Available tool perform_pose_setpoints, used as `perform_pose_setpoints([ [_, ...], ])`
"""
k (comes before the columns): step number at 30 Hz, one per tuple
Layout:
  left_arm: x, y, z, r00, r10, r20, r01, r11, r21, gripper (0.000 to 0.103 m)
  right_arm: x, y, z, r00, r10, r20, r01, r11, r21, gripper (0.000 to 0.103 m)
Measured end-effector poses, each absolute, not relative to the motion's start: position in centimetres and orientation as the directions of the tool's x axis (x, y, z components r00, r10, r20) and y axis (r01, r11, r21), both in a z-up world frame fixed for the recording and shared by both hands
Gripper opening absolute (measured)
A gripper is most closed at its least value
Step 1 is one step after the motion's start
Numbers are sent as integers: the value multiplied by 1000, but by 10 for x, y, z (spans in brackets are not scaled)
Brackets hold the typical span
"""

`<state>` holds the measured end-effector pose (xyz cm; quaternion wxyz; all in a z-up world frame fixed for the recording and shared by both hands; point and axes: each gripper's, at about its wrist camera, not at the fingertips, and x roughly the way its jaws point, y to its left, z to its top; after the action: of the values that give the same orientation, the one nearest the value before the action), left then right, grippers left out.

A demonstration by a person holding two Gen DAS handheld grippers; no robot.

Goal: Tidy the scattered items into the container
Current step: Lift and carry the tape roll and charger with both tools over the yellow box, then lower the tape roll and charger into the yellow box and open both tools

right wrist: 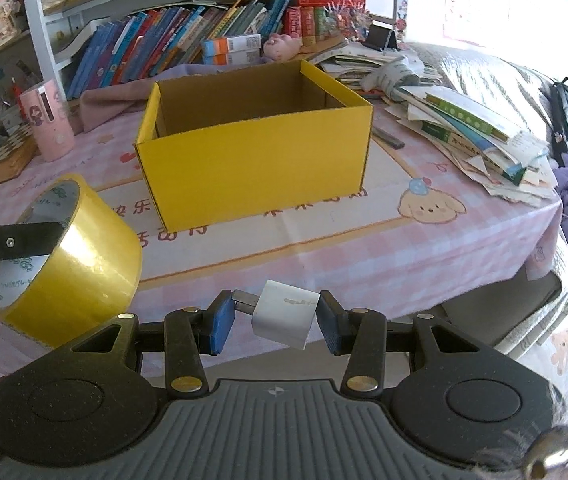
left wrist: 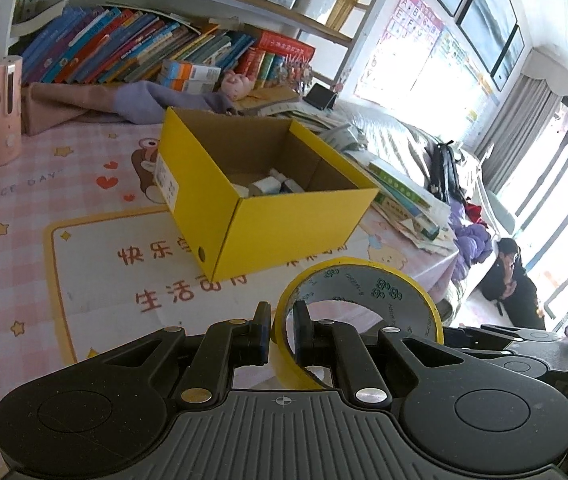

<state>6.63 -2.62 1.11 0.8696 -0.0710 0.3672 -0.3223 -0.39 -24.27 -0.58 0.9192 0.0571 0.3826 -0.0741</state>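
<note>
Carry step: left claw (left wrist: 282,334) clenched through the wall of the tape roll (left wrist: 357,312), right claw (right wrist: 274,320) grasping a white plug (right wrist: 284,314), both held above the tabletop (right wrist: 403,248) short of the yellow box (right wrist: 256,168); next, bring each over the opening, then release.

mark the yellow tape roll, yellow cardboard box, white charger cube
yellow tape roll (right wrist: 84,276), right wrist view, outer wound face
yellow cardboard box (right wrist: 256,168), right wrist view, front wall
white charger cube (right wrist: 284,314), right wrist view, top face
</note>
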Motion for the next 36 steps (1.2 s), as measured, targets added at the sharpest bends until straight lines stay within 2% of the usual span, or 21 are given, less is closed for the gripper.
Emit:
perform_pose_setpoints([
  [17, 118, -53, 45, 624, -595, -507, 535, 798, -278, 10, 63, -272, 16, 764, -72, -641, 134, 990, 48, 42],
  [25, 154, -84, 48, 657, -558, -506, 497, 826, -265, 10, 110, -302, 35, 801, -30, -598, 65, 997, 37, 42],
  [36, 209, -119, 49, 722, -446, -529, 400, 893, -207, 10, 180, -328, 31, 803, 75, -591, -107, 994, -18, 42],
])
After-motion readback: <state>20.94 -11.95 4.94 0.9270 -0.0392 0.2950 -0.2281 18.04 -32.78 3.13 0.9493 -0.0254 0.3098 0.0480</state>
